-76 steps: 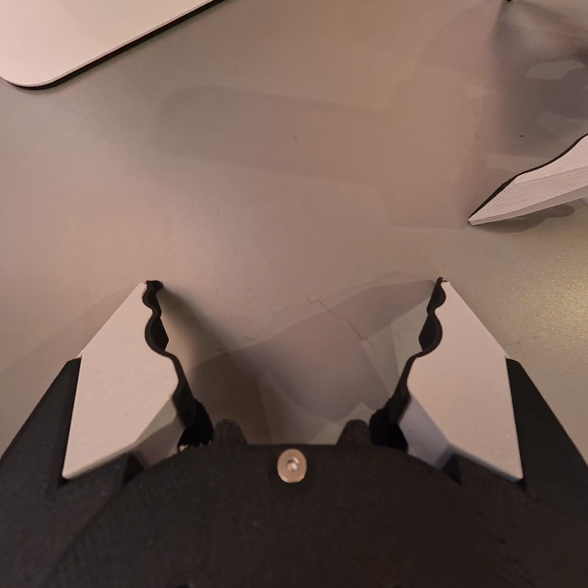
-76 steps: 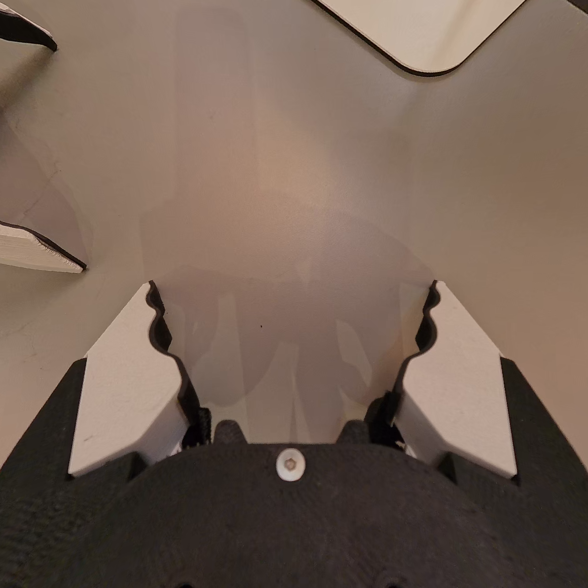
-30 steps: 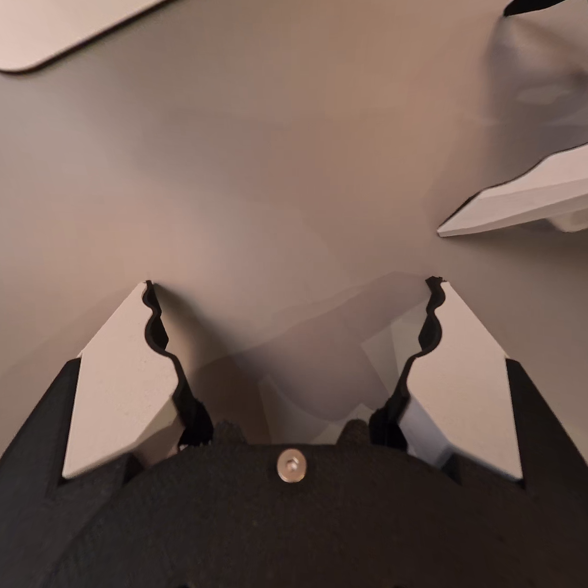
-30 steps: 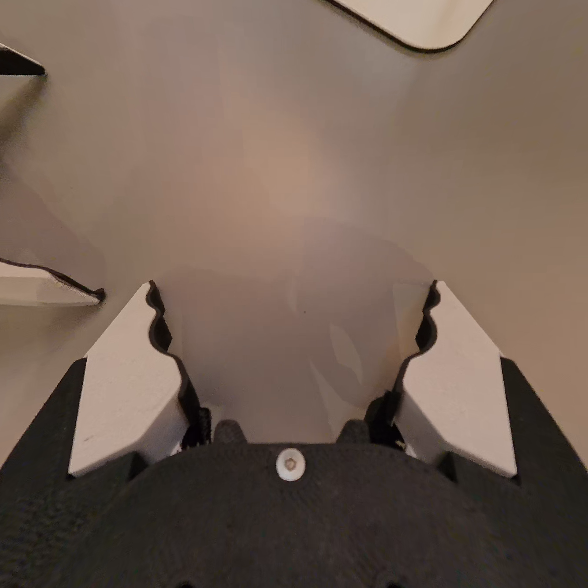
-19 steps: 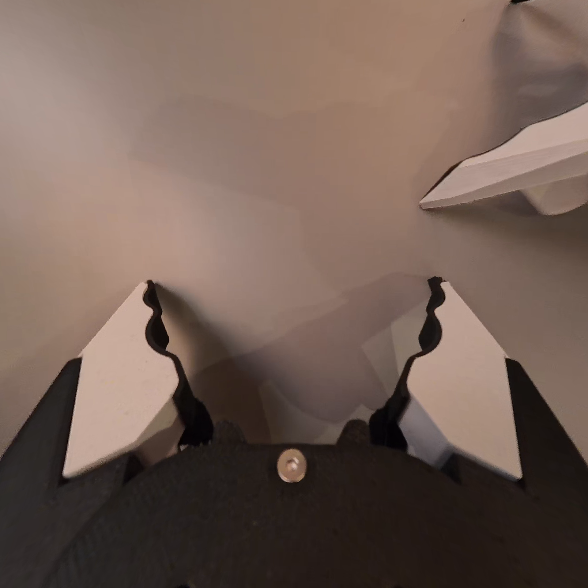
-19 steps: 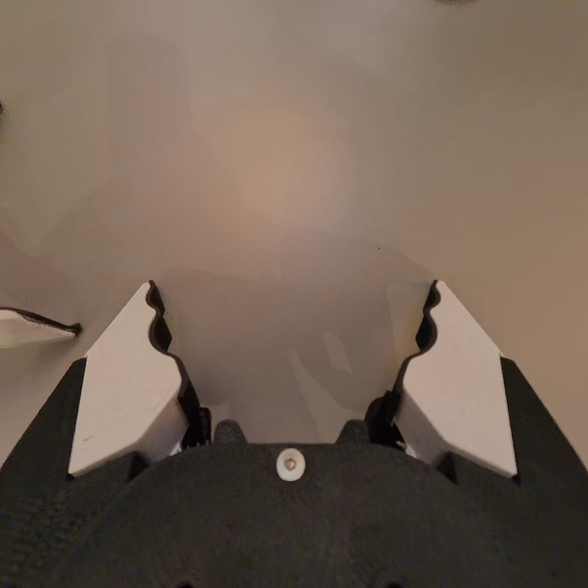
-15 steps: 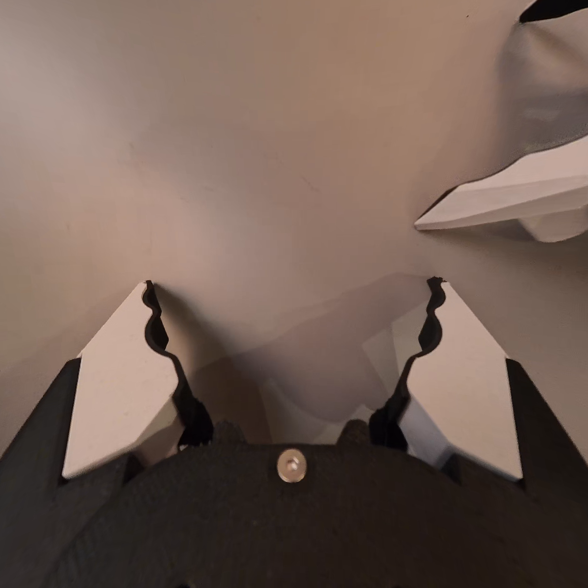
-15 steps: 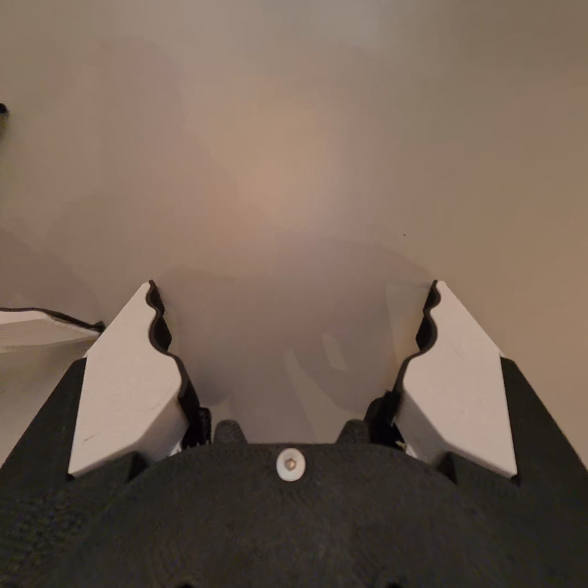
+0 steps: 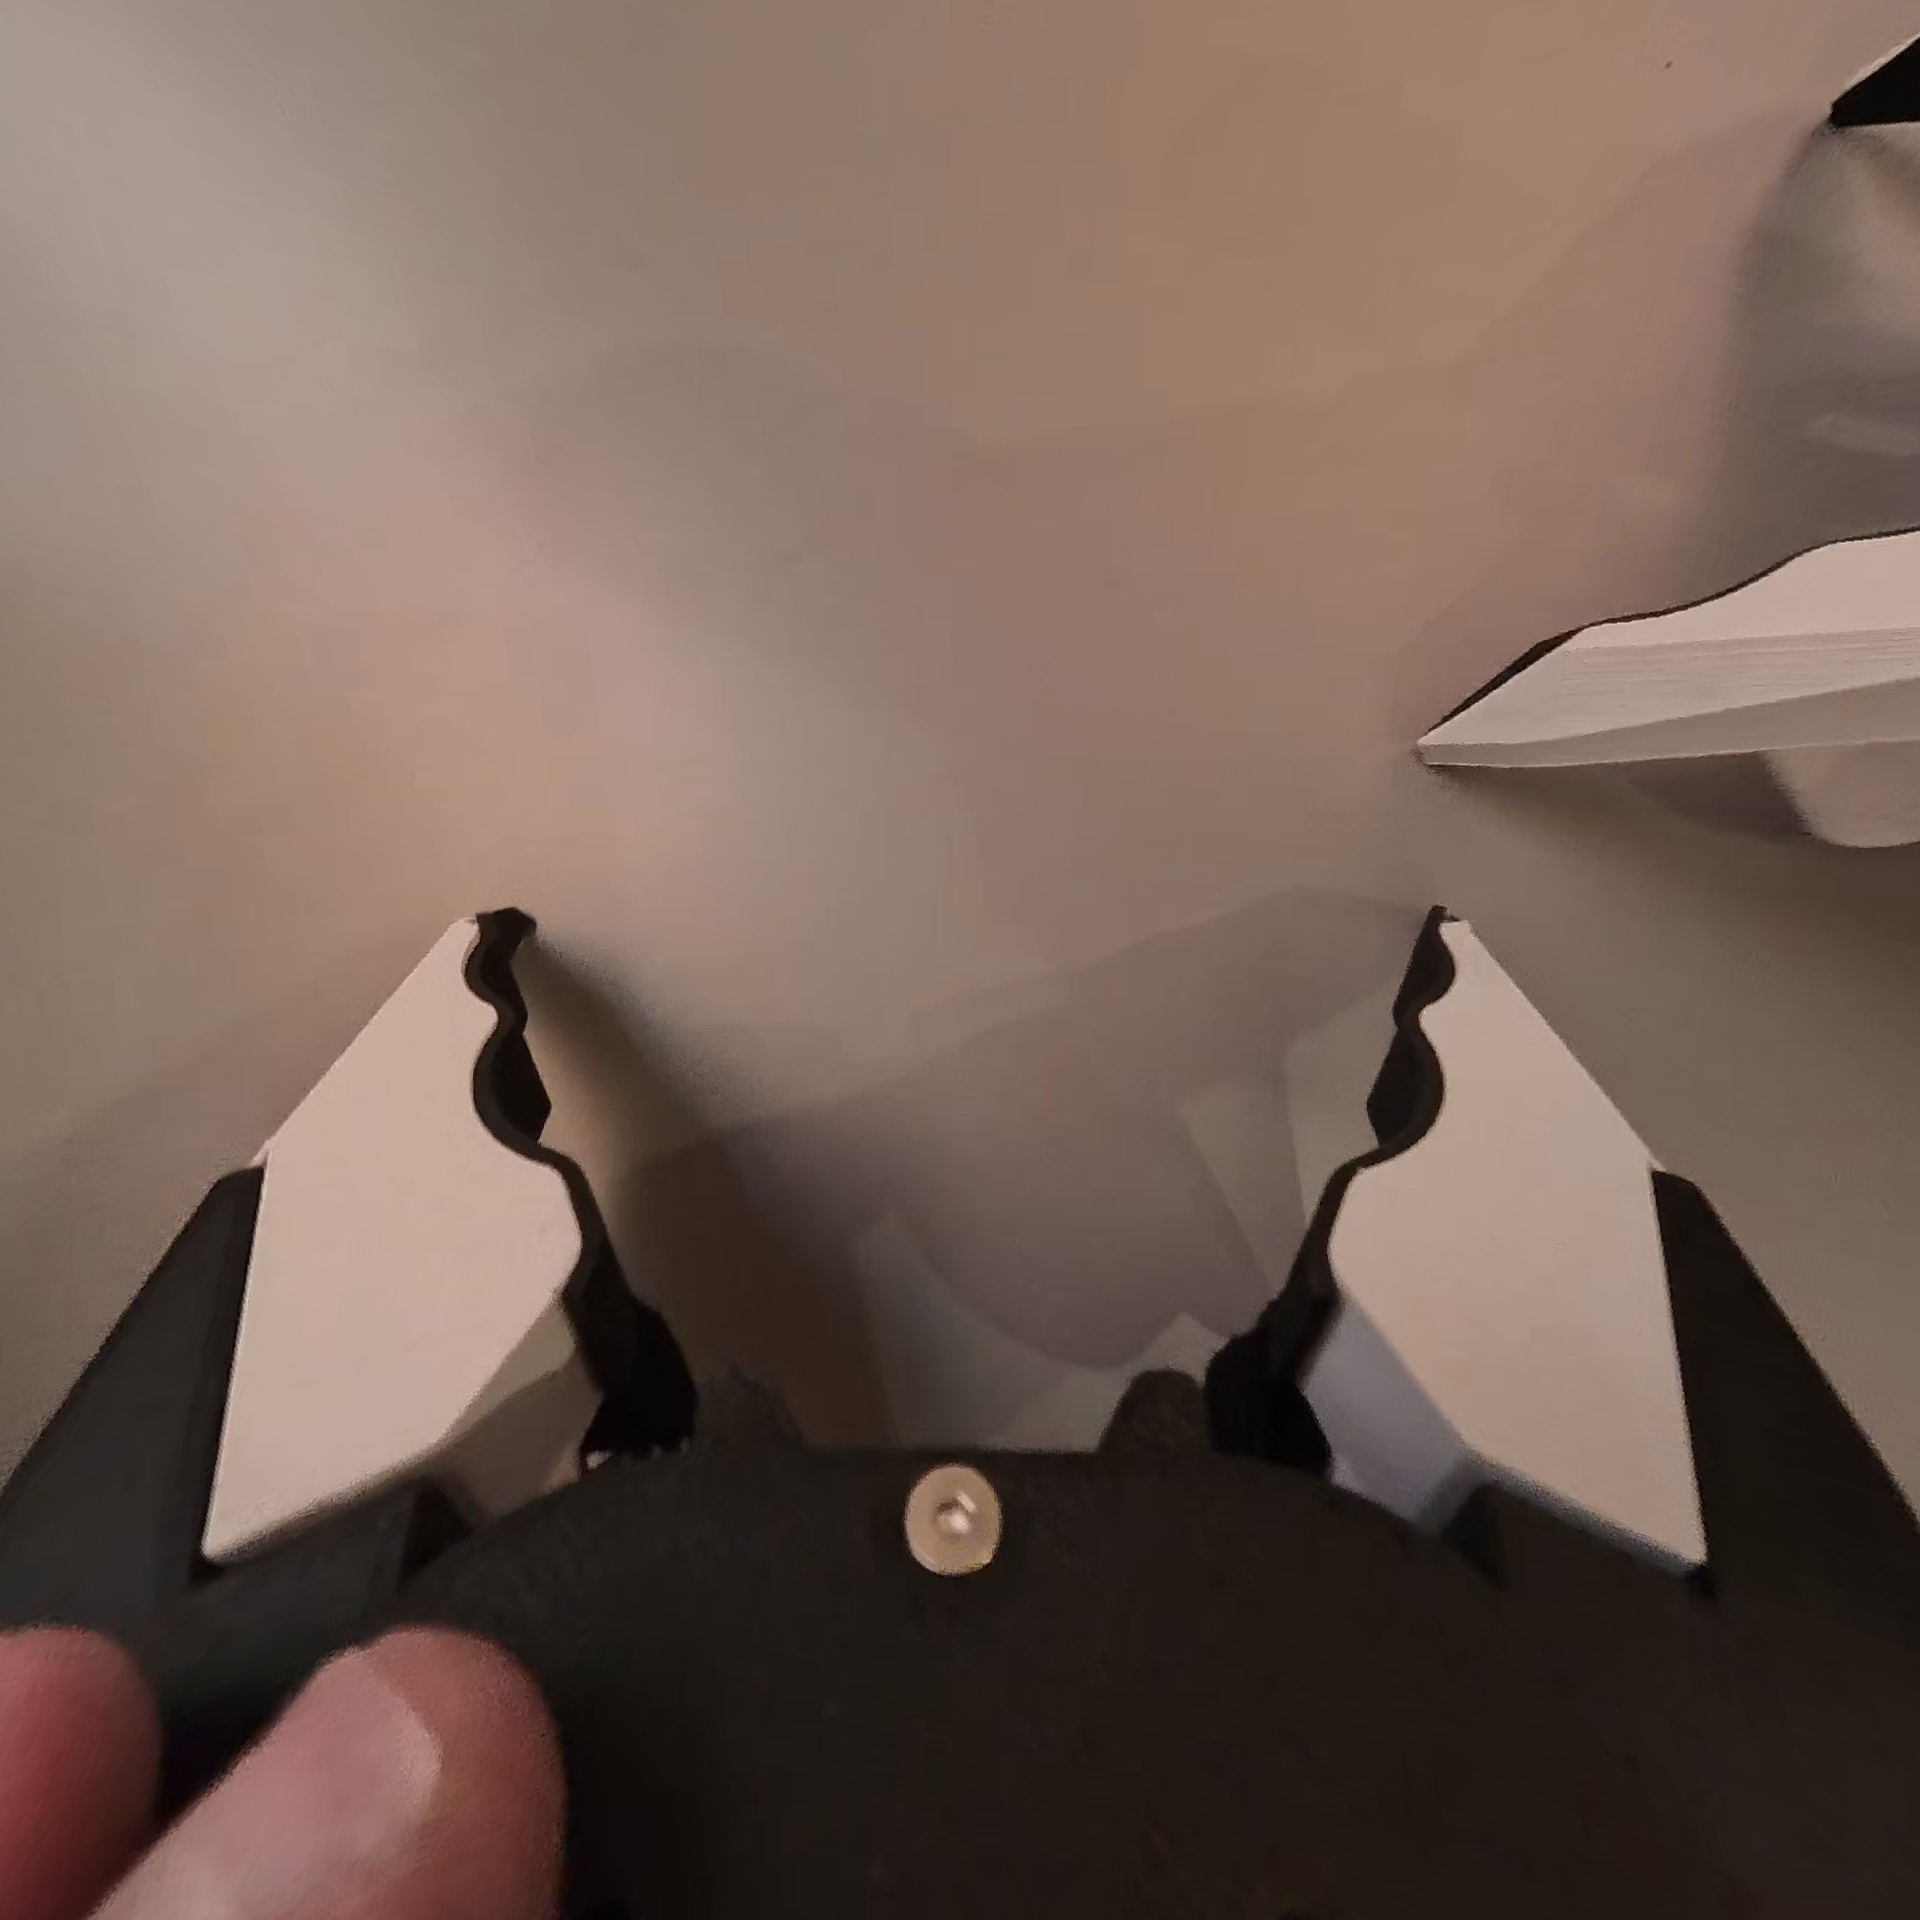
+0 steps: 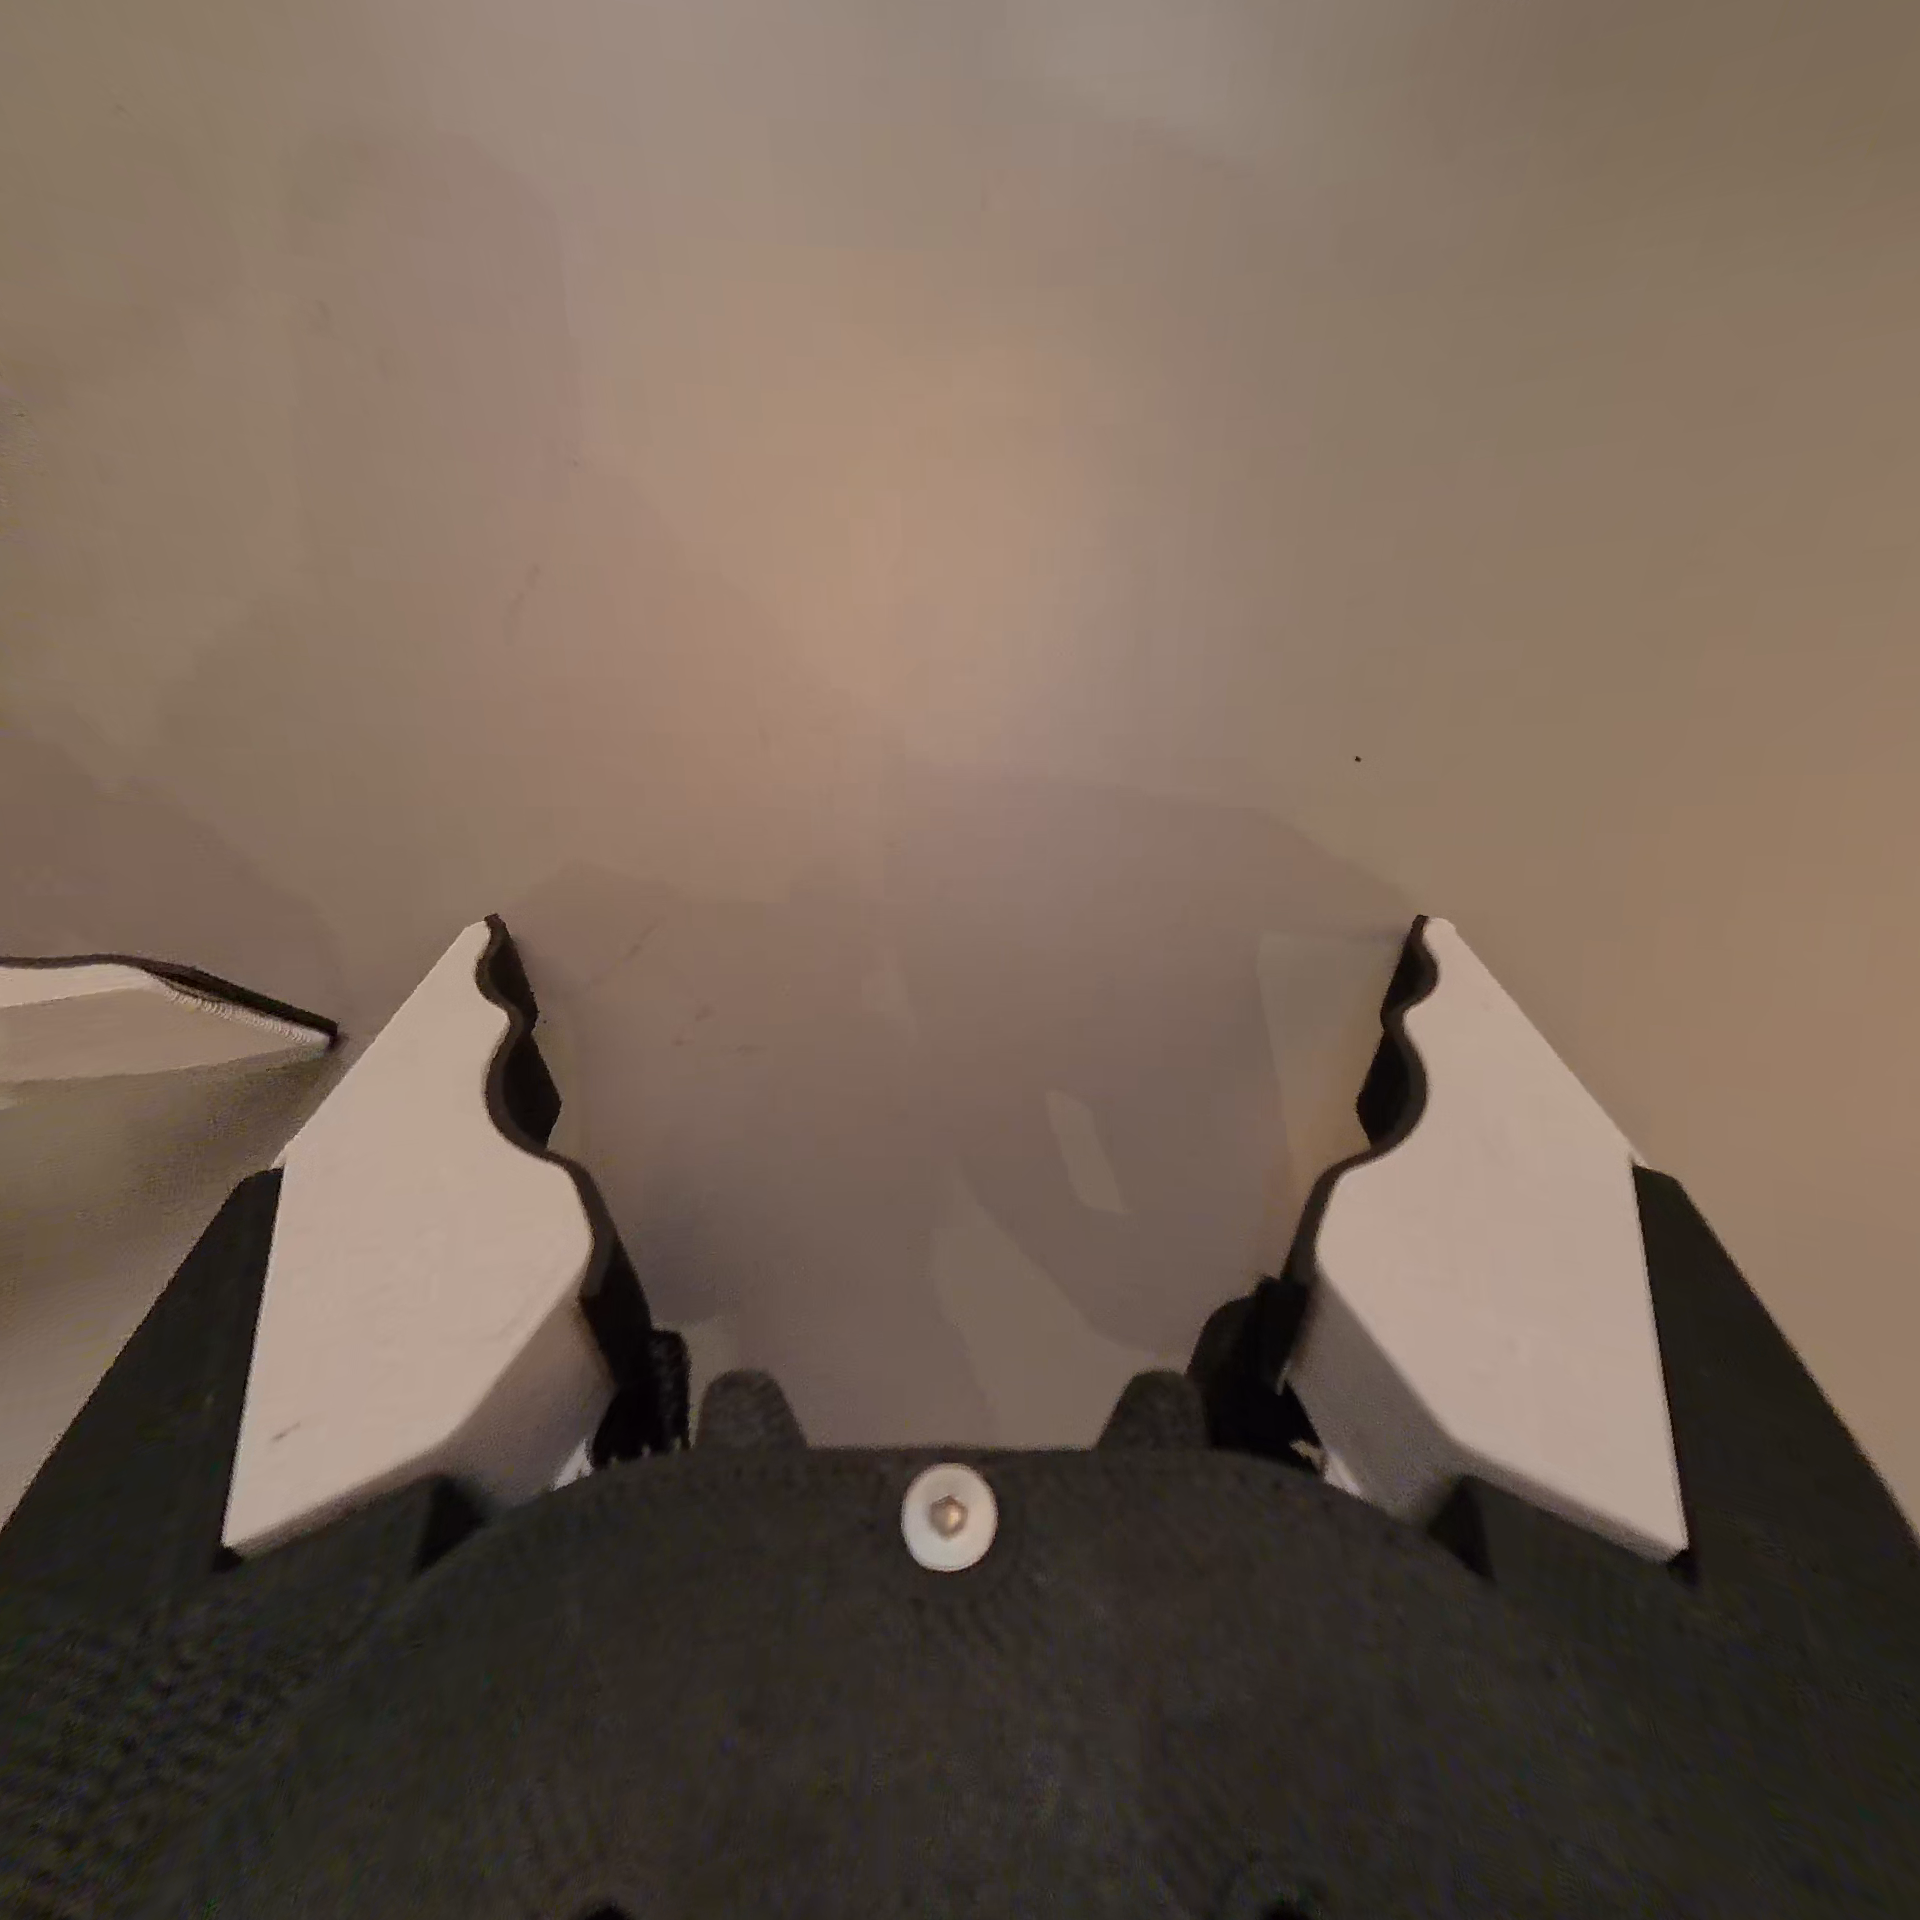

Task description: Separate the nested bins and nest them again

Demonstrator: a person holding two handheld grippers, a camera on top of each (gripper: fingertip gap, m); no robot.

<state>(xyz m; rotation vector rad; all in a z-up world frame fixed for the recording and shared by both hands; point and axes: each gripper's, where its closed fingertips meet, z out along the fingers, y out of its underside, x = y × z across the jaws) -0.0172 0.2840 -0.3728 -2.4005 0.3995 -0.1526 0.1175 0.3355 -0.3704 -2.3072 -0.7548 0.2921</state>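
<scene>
Bins showed in neither view. Left gripper [image 9: 971,914] and right gripper [image 10: 954,920], white-fingered black plastic, gaped wide, empty, over the plain beige surface [image 10: 935,416].

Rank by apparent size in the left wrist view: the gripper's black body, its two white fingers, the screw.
1. Black body
2. White fingers: left one and right one look alike, no ranking
3. Screw

Nearness inflates the body.
</scene>
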